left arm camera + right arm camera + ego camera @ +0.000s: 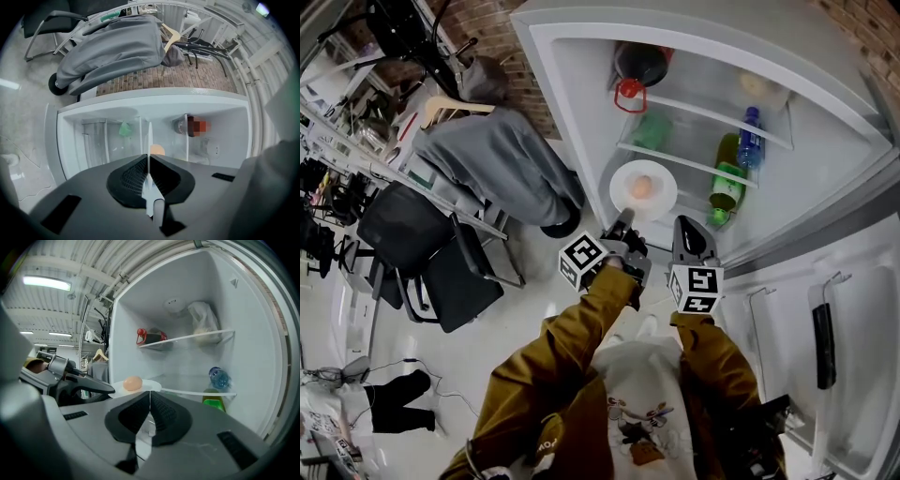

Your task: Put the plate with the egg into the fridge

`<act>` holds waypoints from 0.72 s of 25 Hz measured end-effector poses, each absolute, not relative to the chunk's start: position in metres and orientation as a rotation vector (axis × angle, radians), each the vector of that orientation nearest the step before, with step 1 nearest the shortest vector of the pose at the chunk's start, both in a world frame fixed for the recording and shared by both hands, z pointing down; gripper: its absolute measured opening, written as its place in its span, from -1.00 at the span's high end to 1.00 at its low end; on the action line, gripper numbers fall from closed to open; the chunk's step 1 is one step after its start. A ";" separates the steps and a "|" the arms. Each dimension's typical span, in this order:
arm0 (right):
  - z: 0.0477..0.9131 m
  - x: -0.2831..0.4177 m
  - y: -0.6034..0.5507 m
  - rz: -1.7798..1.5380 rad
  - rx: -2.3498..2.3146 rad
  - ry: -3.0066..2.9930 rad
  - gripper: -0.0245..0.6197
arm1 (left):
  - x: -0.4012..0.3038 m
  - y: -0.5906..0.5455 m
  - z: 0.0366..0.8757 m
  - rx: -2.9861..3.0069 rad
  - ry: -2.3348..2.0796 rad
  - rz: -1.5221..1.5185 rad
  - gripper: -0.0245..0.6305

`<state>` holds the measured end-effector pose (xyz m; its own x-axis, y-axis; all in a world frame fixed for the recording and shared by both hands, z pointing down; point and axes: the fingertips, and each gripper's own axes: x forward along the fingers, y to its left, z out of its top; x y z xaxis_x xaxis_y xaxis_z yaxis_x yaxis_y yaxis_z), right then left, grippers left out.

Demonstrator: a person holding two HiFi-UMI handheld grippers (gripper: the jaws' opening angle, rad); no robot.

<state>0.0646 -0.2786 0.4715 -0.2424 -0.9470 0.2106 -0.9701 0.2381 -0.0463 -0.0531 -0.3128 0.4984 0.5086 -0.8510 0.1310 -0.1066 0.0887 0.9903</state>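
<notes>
A person in a mustard-coloured jacket stands at an open white fridge (572, 84), seen from above, with 1 gripper in each hand. The left gripper (624, 218) is rolled onto its side and its 2 jaws pinch the near rim of a round white plate (664, 202). In the left gripper view the plate shows as a thin white line running up between the pads. A single pale brown egg (642, 187) sits at the middle of the plate.

The plate is held flat in the fridge opening, at the left front corner of a glass shelf (694, 167). It cannot be told whether the plate touches the shelf.

The right gripper (684, 225) is just beside the plate's right edge. Its jaws are pressed together with nothing between them, and they point into the fridge.

On the same shelf, towards the right wall, stand 2 bottles: a green bottle (727, 186) and, behind it, a blue-capped bottle (751, 139). On the shelf above lies a dark bottle with a red cap (639, 64). A pale bag (202, 322) sits at the right end of that upper shelf.

The fridge door (862, 375) stands open at the lower right of the head view. To the left of the fridge, a grey jacket (497, 159) hangs over a rack in front of a brick wall, with a black chair (431, 253) nearer on the pale floor.
</notes>
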 end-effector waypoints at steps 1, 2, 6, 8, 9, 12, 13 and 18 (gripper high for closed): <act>0.471 0.065 -0.280 0.251 1.841 -2.358 0.90 | -0.052 -0.315 0.498 1.388 -0.906 -0.688 0.86; 0.471 0.065 -0.282 0.250 1.840 -2.357 0.90 | -0.051 -0.317 0.497 1.388 -0.905 -0.690 0.86; 0.470 0.069 -0.287 0.247 1.845 -2.351 0.90 | -0.046 -0.324 0.496 1.382 -0.902 -0.695 0.86; 0.471 0.071 -0.291 0.252 1.850 -2.347 0.90 | -0.045 -0.327 0.496 1.382 -0.905 -0.697 0.86; 0.471 0.071 -0.292 0.254 1.851 -2.347 0.90 | -0.045 -0.329 0.496 1.381 -0.907 -0.699 0.86; 0.469 0.071 -0.297 0.254 1.850 -2.349 0.90 | -0.044 -0.335 0.497 1.372 -0.912 -0.707 0.86; 0.469 0.070 -0.298 0.253 1.848 -2.351 0.90 | -0.044 -0.337 0.497 1.368 -0.913 -0.709 0.86; 0.470 0.070 -0.307 0.260 1.842 -2.353 0.90 | -0.043 -0.347 0.497 1.360 -0.919 -0.719 0.86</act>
<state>0.0703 -0.3067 0.4700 -0.2394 -0.9463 0.2174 -0.9709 0.2347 -0.0478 -0.0435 -0.3467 0.4970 0.4831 -0.8660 0.1288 -0.0827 0.1013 0.9914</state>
